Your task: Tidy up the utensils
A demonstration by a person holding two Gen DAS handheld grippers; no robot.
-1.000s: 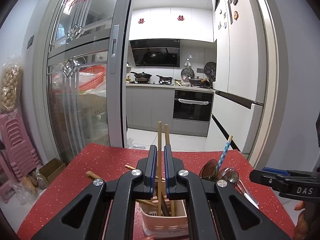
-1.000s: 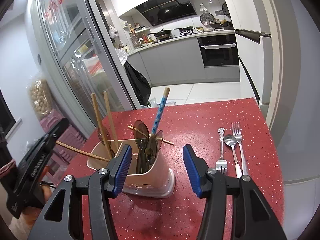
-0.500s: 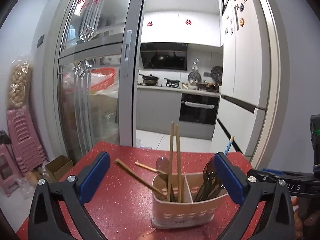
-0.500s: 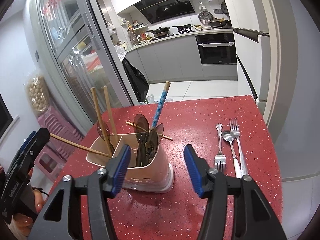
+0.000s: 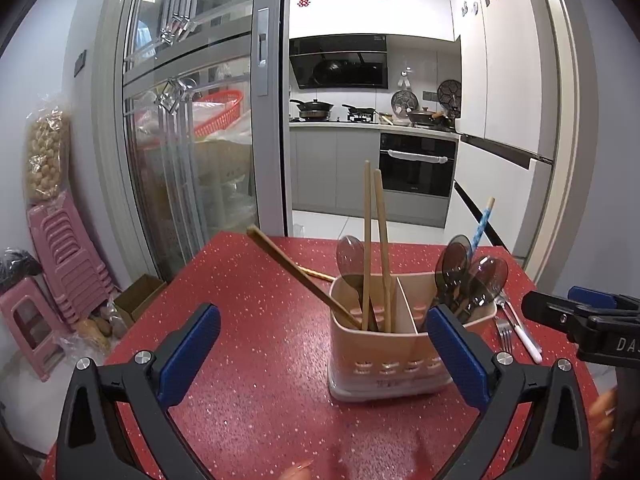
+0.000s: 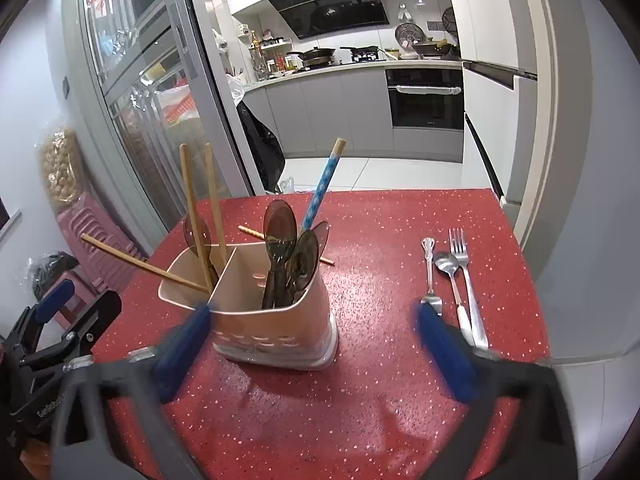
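A pink two-compartment utensil holder (image 5: pixel 384 364) (image 6: pixel 280 332) stands on the red table (image 5: pixel 260 320) (image 6: pixel 400 400). Its left compartment holds wooden chopsticks (image 5: pixel 378 248) (image 6: pixel 200 208) and a dark spoon; its right holds dark translucent spoons (image 5: pixel 464 272) (image 6: pixel 288 248) and a blue-patterned chopstick (image 6: pixel 320 192). My left gripper (image 5: pixel 320 344) is open and empty, just in front of the holder. My right gripper (image 6: pixel 316 344) is open wide, blurred, either side of the holder's front. Two forks (image 6: pixel 464 264) and a metal spoon (image 6: pixel 448 268) lie on the table to the right.
One loose chopstick (image 6: pixel 256 234) lies on the table behind the holder. Pink stools (image 5: pixel 52 272) stand on the floor left of the table. A glass sliding door (image 5: pixel 192 140) is behind at left, the kitchen beyond. The table's right edge is near the forks.
My left gripper has let go of the two chopsticks, which now stand in the holder, opened wide and drawn back. My right gripper has opened wider and is moving.
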